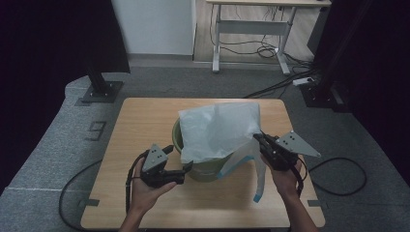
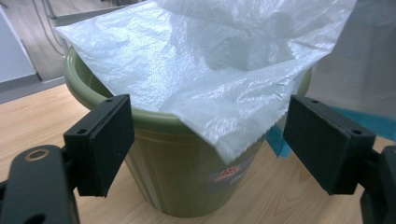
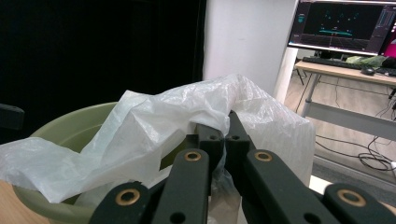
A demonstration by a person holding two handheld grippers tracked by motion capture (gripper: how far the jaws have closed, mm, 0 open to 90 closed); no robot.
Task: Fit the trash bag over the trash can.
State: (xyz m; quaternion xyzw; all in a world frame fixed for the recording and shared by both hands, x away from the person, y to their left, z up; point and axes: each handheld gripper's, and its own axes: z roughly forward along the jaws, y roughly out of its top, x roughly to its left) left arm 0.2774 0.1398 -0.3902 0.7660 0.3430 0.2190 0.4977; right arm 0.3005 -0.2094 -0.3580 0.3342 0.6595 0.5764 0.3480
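Right gripper (image 3: 226, 135) clenches plastic bag (image 1: 220, 130) over bin (image 2: 182, 158); left gripper (image 2: 205, 140) released beside it

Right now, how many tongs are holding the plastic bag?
1. The right tongs pinch the white plastic bag at its right edge. The left tongs are open beside the green bucket.

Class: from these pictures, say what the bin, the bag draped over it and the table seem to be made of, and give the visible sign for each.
Bin: likely moulded plastic, olive green, smooth with a soft sheen and a rolled rim.
Bag: thin plastic film, milky and translucent, crinkled, faintly textured, with blue ties hanging.
Table: wood or wood-look laminate; pale grain lines, matte; which one is unclear.
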